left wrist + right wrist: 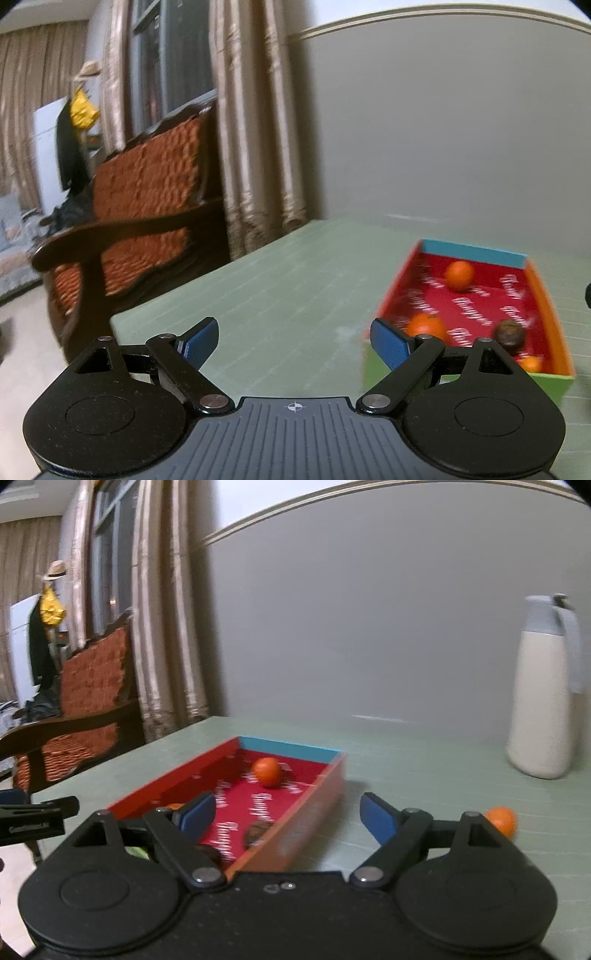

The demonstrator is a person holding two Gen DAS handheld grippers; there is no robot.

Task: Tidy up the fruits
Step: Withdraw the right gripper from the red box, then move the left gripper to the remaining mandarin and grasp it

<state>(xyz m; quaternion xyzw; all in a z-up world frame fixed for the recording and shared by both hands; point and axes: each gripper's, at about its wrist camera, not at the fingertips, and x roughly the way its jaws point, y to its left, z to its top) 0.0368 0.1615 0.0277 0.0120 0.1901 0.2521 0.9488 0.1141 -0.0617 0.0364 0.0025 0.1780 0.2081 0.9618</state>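
A shallow red box [476,306] [236,771] with a blue far wall sits on the green table. It holds an orange fruit [459,275] [266,770] at the far end, another orange [426,325] near the left side, a dark brown fruit [510,332] [257,833] and a small orange [531,363] at the near end. One orange [501,820] lies loose on the table right of the box. My left gripper [291,341] is open and empty, left of the box. My right gripper [286,818] is open and empty over the box's near right edge.
A cream thermos jug [545,690] stands at the right back of the green table [266,295]. A wooden chair with orange cushions [140,206] stands off the table's left edge, beside curtains. A grey wall is behind. The left gripper's side [33,819] shows at the left.
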